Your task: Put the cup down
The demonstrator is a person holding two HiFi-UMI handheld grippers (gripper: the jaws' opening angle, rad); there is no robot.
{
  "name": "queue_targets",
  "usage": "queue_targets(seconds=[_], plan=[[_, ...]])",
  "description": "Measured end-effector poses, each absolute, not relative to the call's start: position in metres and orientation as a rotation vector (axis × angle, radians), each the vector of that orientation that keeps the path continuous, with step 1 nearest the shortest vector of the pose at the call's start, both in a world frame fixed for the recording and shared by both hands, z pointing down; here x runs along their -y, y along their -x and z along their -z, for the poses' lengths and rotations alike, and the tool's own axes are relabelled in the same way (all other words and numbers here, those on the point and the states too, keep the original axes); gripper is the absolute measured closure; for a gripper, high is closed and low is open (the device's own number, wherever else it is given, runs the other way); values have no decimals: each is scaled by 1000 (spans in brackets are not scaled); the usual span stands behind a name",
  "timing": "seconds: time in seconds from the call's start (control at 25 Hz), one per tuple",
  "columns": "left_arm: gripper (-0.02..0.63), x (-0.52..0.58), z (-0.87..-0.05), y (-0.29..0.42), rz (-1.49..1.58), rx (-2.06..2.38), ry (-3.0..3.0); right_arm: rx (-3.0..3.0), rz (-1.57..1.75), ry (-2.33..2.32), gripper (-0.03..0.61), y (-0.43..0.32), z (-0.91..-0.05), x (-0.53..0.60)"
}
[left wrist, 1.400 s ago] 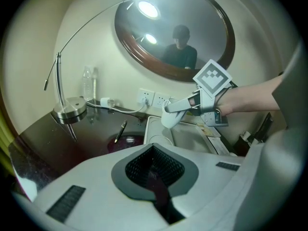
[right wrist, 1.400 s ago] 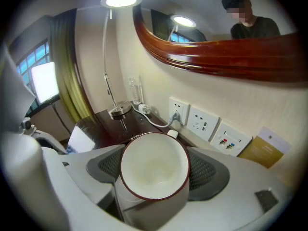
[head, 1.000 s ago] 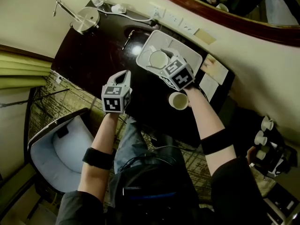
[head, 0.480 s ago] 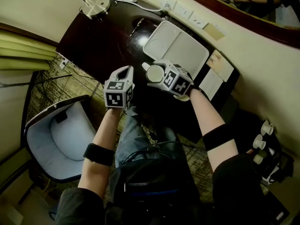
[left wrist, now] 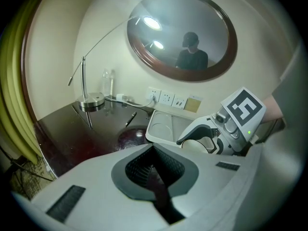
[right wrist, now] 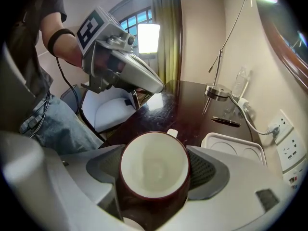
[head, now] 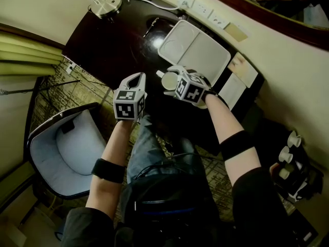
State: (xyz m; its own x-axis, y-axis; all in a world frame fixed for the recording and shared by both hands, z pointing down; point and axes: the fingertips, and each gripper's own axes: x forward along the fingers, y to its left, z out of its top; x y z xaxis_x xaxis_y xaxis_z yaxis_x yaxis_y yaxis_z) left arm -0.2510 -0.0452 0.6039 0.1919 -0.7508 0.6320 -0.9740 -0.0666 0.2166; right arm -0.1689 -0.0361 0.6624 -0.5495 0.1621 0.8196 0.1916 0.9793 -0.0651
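Right claw (right wrist: 155, 171) grasping the cup (right wrist: 154, 196); left claw (left wrist: 154, 166) clenched shut, nothing in it.
The cup, white inside and dark red outside, sits between the right claw's two ribbed pads (right wrist: 206, 170), its open mouth turned toward that claw's camera. In the head view it is over the dark surface (head: 110, 42), just beside the near edge of the white tray (head: 198, 48); whether its base touches the surface cannot be told. The left claw is near the cup, on its left, at the surface's front edge. A pen (right wrist: 225, 121) and a lamp base (right wrist: 217, 91) lie farther back, well apart from the cup.
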Motion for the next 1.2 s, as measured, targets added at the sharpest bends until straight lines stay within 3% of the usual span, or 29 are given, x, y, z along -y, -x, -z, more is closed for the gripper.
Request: queue_targets(seconds=[0.52, 0.84, 1.2], plan=[[613, 43, -607, 244, -523, 1585, -1883, 2141, 39, 266, 170, 168, -677, 34], [613, 42, -598, 246, -520, 1623, -1883, 2107, 34, 281, 118, 158, -679, 34], [612, 35, -581, 238, -499, 1660, -1897, 2155, 77, 199, 117, 150, -638, 48]])
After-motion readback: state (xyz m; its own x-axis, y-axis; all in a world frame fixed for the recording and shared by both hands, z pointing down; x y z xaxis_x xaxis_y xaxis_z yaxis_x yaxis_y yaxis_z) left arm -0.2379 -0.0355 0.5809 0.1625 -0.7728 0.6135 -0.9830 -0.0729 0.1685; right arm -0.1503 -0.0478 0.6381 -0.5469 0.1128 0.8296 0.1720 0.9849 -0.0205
